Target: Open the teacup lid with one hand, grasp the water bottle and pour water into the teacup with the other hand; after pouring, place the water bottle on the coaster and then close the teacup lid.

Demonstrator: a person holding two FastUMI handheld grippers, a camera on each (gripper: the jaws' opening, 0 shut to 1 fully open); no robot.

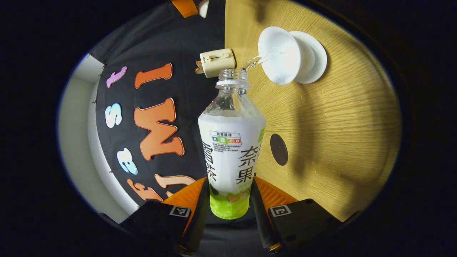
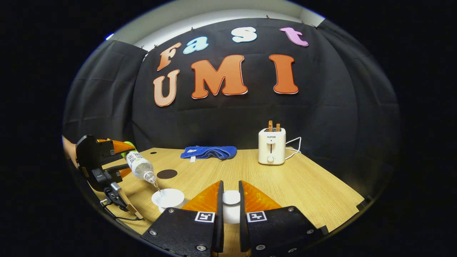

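the left gripper is clamping the tilted water bottle, streaming water into the teacup; the right gripper is pinching the lid clear.

Likely a recording booth: cloth wall, wooden table, toaster.

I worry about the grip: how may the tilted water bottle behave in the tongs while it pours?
The water bottle looks like thin clear plastic, so it may dent under the left tongs. Held near its base and tilted, it may pivot. Its weight probably drops as water runs into the teacup.
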